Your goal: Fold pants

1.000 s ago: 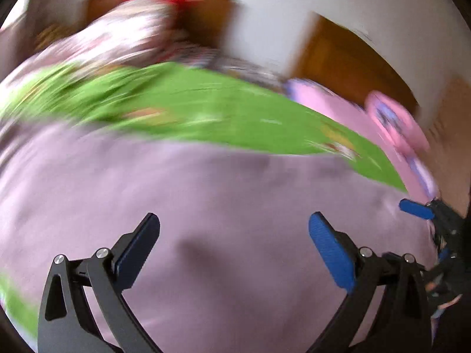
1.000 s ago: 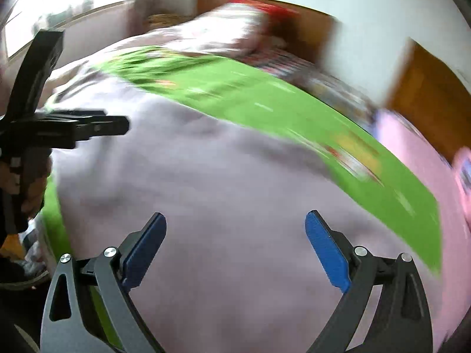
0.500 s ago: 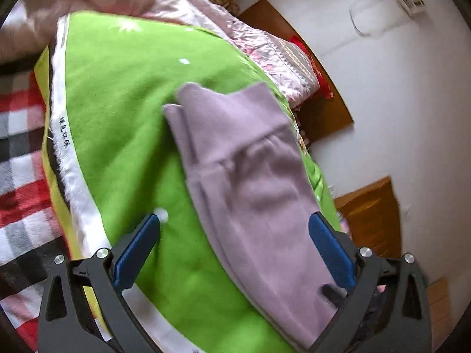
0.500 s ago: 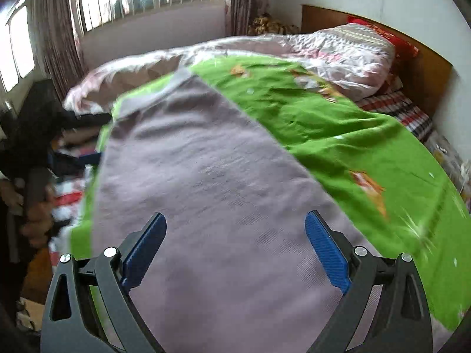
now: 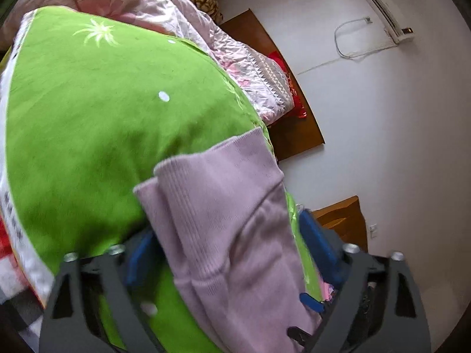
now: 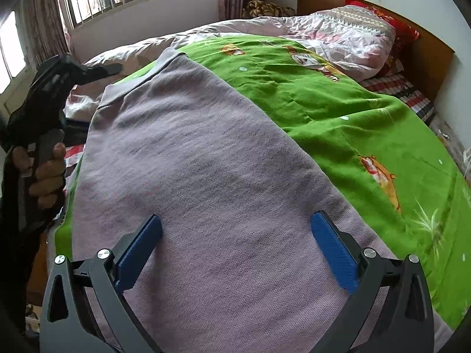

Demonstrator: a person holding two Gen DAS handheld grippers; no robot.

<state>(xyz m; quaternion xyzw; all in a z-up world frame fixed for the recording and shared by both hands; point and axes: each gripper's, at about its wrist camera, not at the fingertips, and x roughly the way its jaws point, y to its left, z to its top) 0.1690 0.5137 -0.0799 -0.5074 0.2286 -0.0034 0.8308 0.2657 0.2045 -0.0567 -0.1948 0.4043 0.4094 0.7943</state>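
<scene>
The lilac knitted pants (image 6: 206, 161) lie on the green fleece blanket (image 6: 338, 111). The left gripper (image 5: 229, 253), just closing, straddles their ribbed end, seemingly without pinching; the right gripper (image 6: 235, 250) gapes wide above them, empty.

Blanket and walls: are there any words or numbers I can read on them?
Blanket white edge: some dark printed characters, too blurred to read.
Air conditioner: a small mark, too small to read.
Pants: no words.
Nothing else readable in either view.
</scene>
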